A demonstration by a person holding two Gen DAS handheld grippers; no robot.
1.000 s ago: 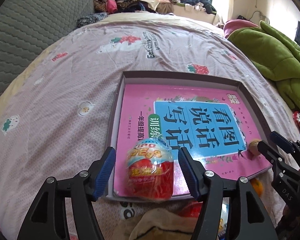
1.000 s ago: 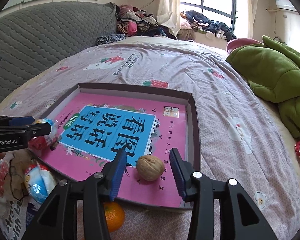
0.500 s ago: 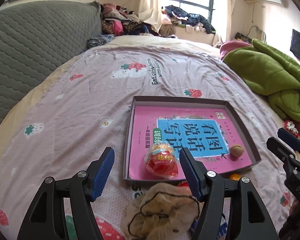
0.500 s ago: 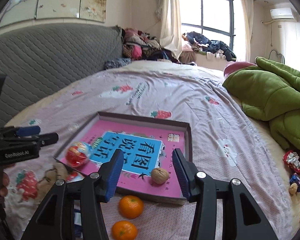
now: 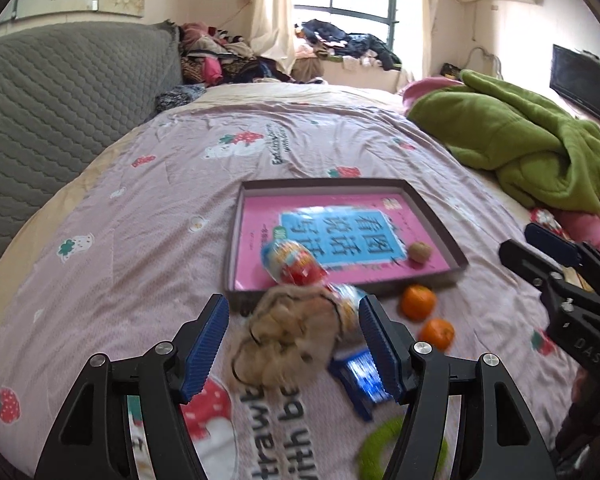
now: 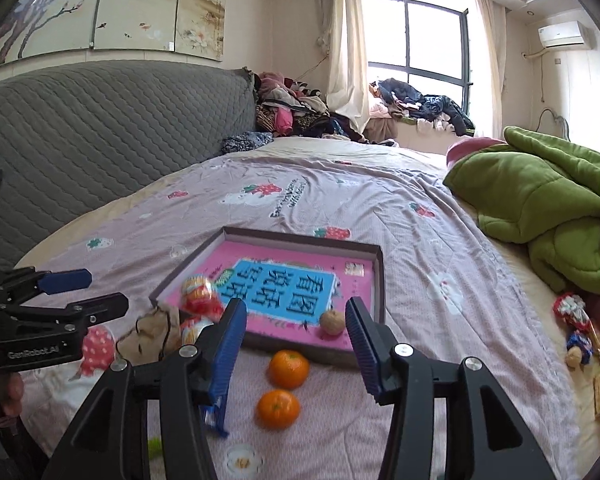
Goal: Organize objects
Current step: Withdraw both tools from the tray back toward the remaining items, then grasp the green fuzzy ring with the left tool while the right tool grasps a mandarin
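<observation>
A shallow dark box [image 5: 236, 256] [image 6: 376, 280] lies on the bed with a pink and blue book [image 5: 340, 236] [image 6: 284, 288] in it. A red toy egg [image 5: 296, 266] [image 6: 198, 296] and a walnut [image 5: 420, 252] [image 6: 332, 322] rest on the book. Two oranges [image 5: 418, 302] [image 6: 289, 368] lie in front of the box. My left gripper [image 5: 294, 344] is open and empty above a beige crumpled bag [image 5: 288, 340] [image 6: 152, 332]. My right gripper [image 6: 296, 348] is open and empty above the oranges.
A blue packet [image 5: 360, 376] and a green ring [image 5: 380, 456] lie near the bag. A green blanket [image 5: 520, 144] [image 6: 540, 208] lies at the right. A grey quilted headboard [image 5: 60, 100] stands at the left. Small wrapped items [image 6: 576, 320] lie at the bed's right edge.
Both grippers have pulled back and risen from the box. The toy egg and the walnut stay on the book. The oranges, bag and packet have come into view.
</observation>
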